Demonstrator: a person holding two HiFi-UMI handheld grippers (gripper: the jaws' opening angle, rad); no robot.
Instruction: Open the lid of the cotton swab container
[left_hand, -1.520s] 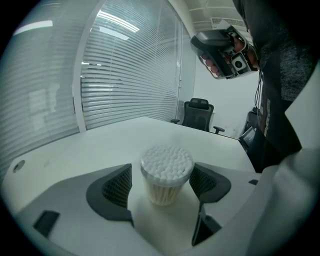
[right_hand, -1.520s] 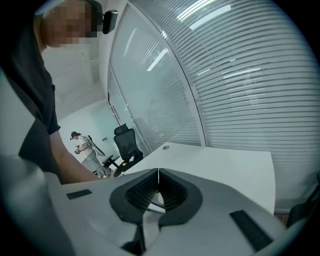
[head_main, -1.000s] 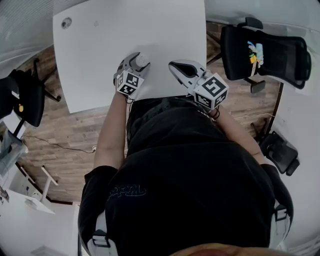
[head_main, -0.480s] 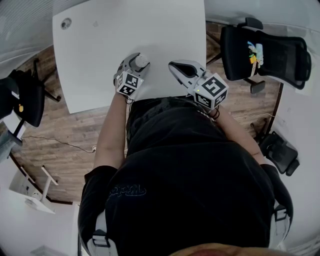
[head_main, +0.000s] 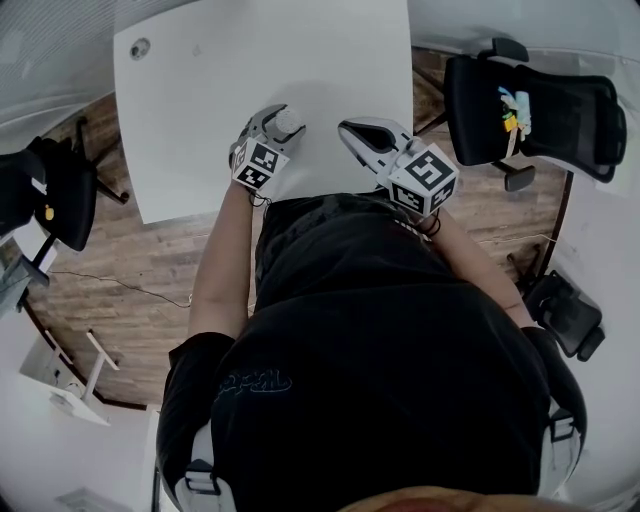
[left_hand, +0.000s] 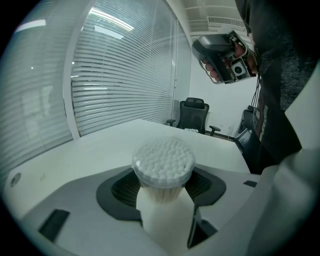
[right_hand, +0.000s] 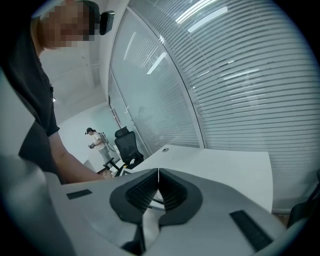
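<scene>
The cotton swab container (left_hand: 163, 162) is a white tub with a clear lid, and packed swab tips show through the lid. It stands upright between the pads of my left gripper (left_hand: 162, 186), whose jaws have just been closing a little and now press its sides. In the head view the left gripper (head_main: 280, 122) holds the container (head_main: 289, 121) over the near edge of the white table (head_main: 200, 100). My right gripper (head_main: 348, 131) hovers just right of it, apart from it. Seen in its own view, the right gripper (right_hand: 158, 187) is shut with nothing held.
Black office chairs stand on the wooden floor right of the table (head_main: 530, 100) and left of it (head_main: 55, 195). A round cable port (head_main: 139, 47) sits in the table's far left corner. A person (right_hand: 97, 142) stands far off across the room.
</scene>
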